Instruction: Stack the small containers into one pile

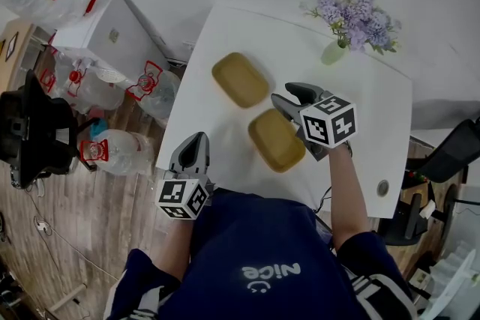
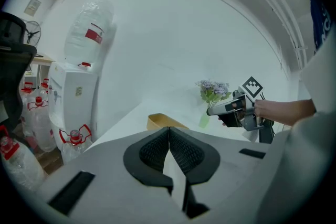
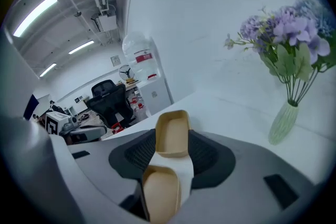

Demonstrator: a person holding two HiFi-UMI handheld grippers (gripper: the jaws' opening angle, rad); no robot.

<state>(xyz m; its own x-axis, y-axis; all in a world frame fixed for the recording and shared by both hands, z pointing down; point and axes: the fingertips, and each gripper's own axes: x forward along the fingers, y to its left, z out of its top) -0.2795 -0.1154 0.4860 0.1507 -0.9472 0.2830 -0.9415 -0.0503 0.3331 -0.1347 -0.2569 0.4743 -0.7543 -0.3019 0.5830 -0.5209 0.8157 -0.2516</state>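
Two shallow tan containers lie apart on the white table (image 1: pixel 225 34): the far container (image 1: pixel 240 79) toward the back left, the near container (image 1: pixel 276 139) nearer the front edge. My right gripper (image 1: pixel 291 97) hovers open just right of and above the near container, touching nothing. In the right gripper view its open gripper (image 3: pixel 172 139) frames both containers, the far one (image 3: pixel 173 131) and the near one (image 3: pixel 161 194). My left gripper (image 1: pixel 195 140) is at the table's front left edge, shut and empty (image 2: pixel 169 129). From there the far container (image 2: pixel 160 122) shows.
A pale green vase of purple flowers (image 1: pixel 352 22) stands at the table's back right. Off the table's left edge are a white water dispenser (image 1: pixel 105 34), large water bottles (image 1: pixel 112 150) on the wooden floor and a black office chair (image 1: pixel 30 131).
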